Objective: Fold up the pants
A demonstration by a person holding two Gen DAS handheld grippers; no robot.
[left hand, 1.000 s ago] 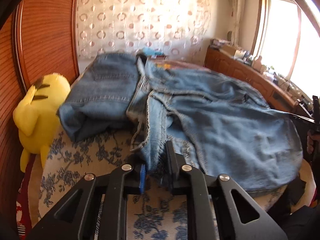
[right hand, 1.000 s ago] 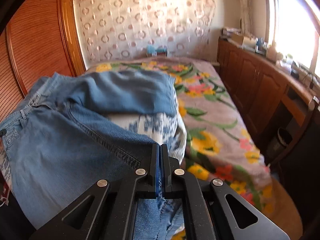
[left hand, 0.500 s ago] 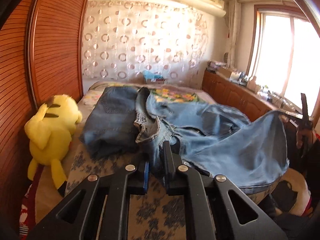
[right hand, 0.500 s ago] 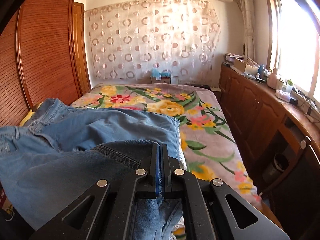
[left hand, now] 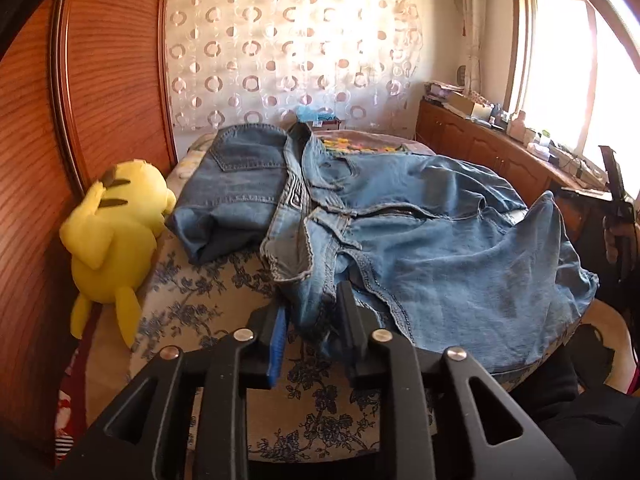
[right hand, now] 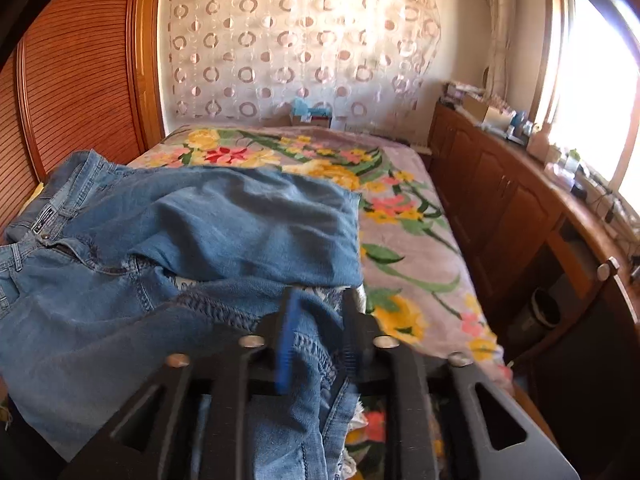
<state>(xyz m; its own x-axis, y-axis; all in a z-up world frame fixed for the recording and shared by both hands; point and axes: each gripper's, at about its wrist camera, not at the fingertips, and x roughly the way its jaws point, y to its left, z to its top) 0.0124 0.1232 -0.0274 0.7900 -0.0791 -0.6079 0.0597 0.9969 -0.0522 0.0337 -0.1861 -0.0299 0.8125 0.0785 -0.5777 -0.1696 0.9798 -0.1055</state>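
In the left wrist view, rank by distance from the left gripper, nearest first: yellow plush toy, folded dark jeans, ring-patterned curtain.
From the left gripper:
1. Yellow plush toy, left, beside the wardrobe.
2. Folded dark jeans, ahead-left on the bed; close to the toy's distance.
3. Ring-patterned curtain, far wall.

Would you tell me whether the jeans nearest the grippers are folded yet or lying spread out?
Spread out, not folded: the jeans lie rumpled across the bed, legs apart, fly open.

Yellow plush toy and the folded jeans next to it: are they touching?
Cannot tell. In the left wrist view the yellow plush toy sits right beside the folded jeans, its head meeting their edge in the image, but overlap could hide a gap.
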